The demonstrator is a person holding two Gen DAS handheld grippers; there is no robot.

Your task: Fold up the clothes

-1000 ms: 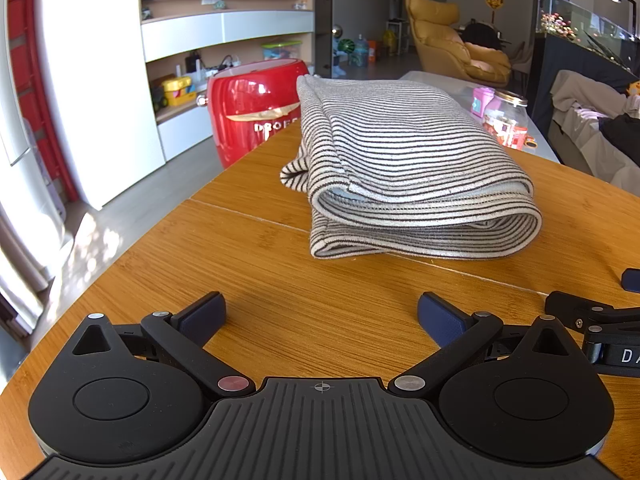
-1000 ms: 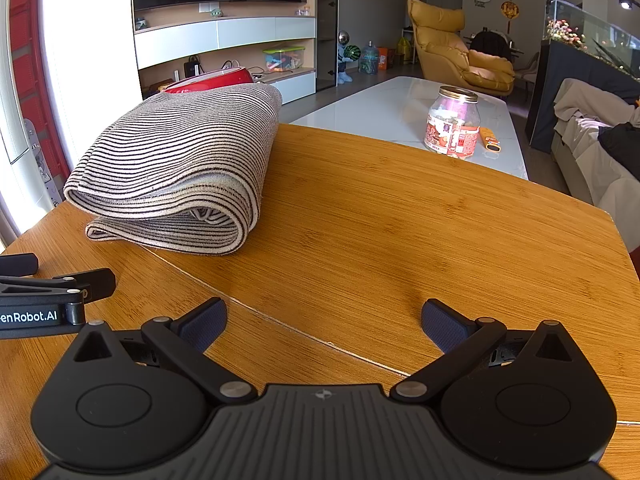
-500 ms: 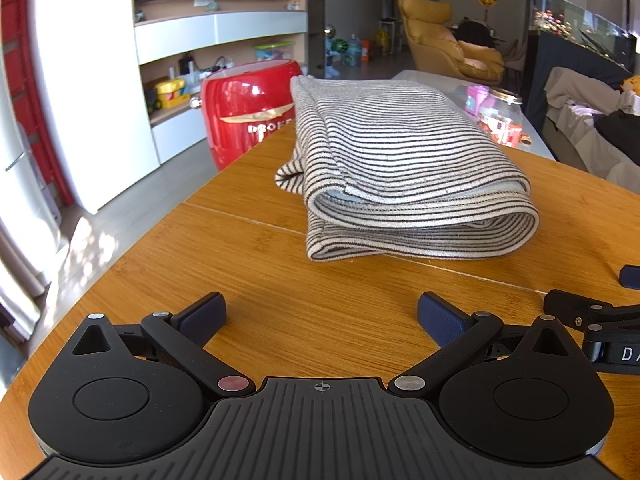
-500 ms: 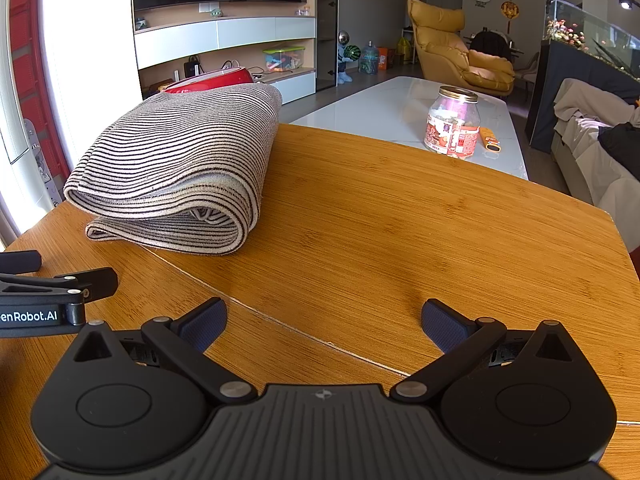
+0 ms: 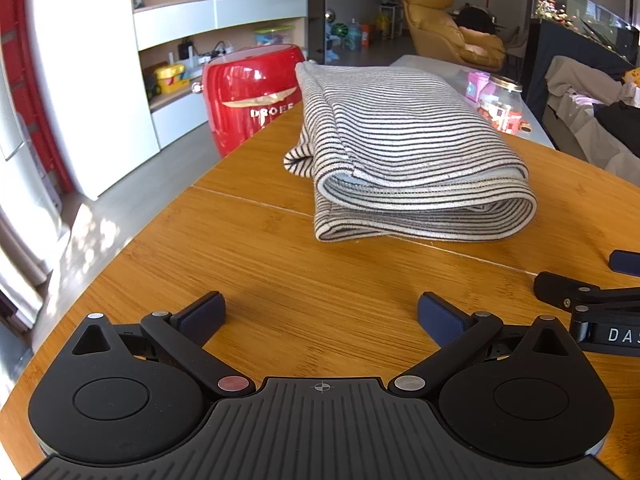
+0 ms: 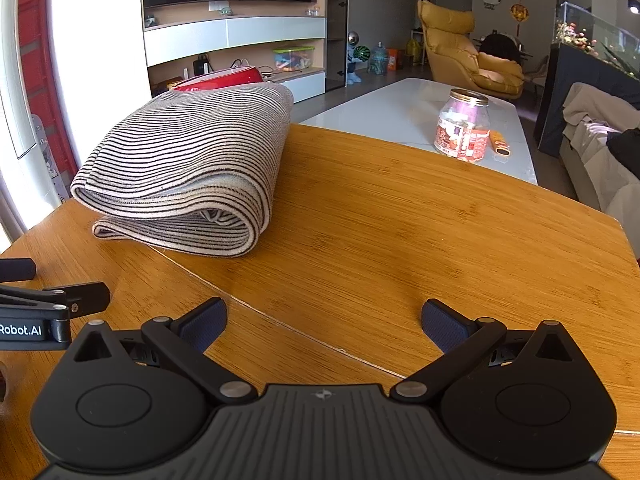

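A black-and-white striped garment (image 5: 404, 148) lies folded in a thick bundle on the wooden table (image 5: 280, 272); it also shows in the right wrist view (image 6: 188, 164) at the left. My left gripper (image 5: 322, 316) is open and empty, low over the table in front of the bundle. My right gripper (image 6: 324, 320) is open and empty, to the right of the bundle and nearer than it. Each gripper's side shows at the edge of the other's view.
A red appliance (image 5: 252, 92) stands beyond the table's far left edge. A white coffee table (image 6: 412, 116) with a glass jar (image 6: 464, 126) stands behind. A sofa (image 6: 600, 152) is at the right, a yellow armchair (image 6: 464, 56) farther back.
The left wrist view has shifted slightly, and the bundle sits a little lower and to the right in it. The right gripper has not moved. Both grippers stay open.
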